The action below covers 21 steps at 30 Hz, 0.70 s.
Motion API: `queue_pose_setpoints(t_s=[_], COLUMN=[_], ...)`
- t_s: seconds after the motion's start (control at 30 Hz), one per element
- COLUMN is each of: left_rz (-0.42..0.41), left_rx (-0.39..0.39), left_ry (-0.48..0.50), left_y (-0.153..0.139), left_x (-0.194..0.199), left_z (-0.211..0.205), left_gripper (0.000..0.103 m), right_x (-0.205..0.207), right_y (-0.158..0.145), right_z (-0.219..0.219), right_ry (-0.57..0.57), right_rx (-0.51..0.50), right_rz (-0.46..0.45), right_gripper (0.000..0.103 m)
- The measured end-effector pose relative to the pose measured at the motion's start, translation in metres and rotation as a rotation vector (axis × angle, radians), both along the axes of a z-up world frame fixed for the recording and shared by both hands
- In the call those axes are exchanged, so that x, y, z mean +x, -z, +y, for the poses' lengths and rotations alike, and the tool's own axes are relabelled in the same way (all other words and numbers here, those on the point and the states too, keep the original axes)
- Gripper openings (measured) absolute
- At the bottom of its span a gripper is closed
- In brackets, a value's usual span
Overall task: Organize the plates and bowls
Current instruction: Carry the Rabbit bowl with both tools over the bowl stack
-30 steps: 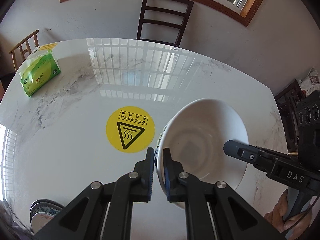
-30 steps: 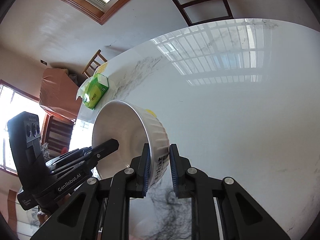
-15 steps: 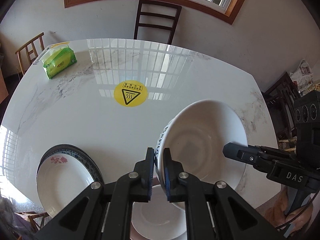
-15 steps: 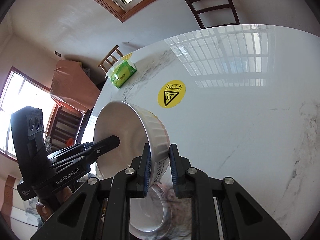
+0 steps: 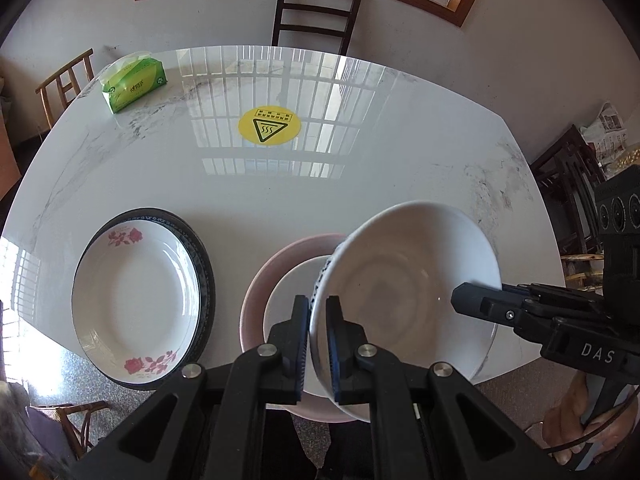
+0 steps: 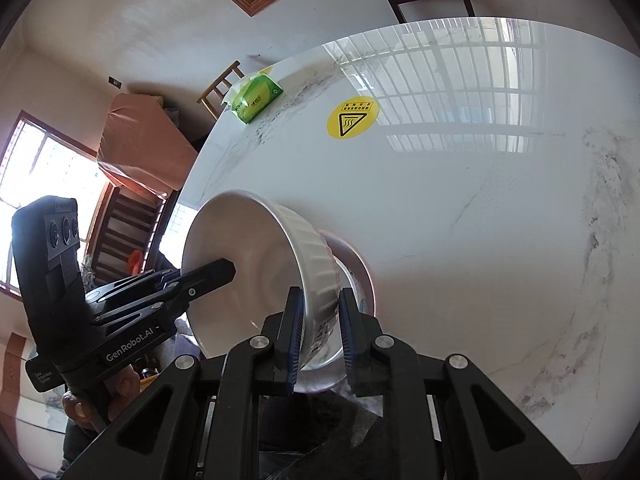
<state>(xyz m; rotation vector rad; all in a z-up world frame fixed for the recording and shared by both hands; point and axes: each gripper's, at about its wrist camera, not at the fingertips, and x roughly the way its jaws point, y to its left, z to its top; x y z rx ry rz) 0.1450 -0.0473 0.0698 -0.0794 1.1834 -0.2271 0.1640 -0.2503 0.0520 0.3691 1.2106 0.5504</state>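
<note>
Held item: one white bowl (image 5: 404, 292), ribbed on the outside with blue print near the rim, tilted and raised above the near edge of the table (image 5: 360, 184). My left gripper (image 5: 318, 344) has its jaws clenched on the bowl's left rim, one pad inside and one outside. My right gripper (image 6: 318, 340) has its jaws clamped on the opposite rim, ribbed wall between the pads; in the left wrist view it enters from the right, its tip over the bowl's inner wall. Beneath the held bowl, on the table: one pink plate (image 5: 280, 256) with a smaller white dish (image 5: 292, 292) sitting in it, both partly hidden by the bowl; whether the bowl touches them I cannot tell. To the left of that, near the table's left edge: a stack of plates (image 5: 140, 300), top one white with red rose prints, a dark blue-patterned rim showing under it; how many lie in the stack I cannot tell. Mid-table, further off: one round yellow sticker (image 5: 269, 128) with a black heat-warning triangle. Far left corner: one green tissue pack (image 5: 134, 85). Beyond the far edge: one dark wooden chair (image 5: 316, 16) against the wall under a wood-framed window. Table surface: white marble, glossy, reflecting the window bars
</note>
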Motion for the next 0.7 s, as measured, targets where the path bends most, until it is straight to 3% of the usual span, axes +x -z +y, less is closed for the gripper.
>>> queue_pose_setpoints(t_s=[0.33, 0.7], left_rz=[0.04, 0.044], left_rx=[-0.002, 0.004], left_ry=[-0.029, -0.035], left_y=[0.024, 0.026], left_x=[-0.005, -0.003], left_z=[0.009, 0.011], left_gripper=[0.009, 0.009], right_x=[-0.011, -0.007], right_y=[0.022, 0.031], right_z=[0.01, 0.014], right_ry=[-0.004, -0.002], right_rx=[-0.018, -0.008], right_rz=[0.048, 0.072], right_gripper=[0.02, 0.02])
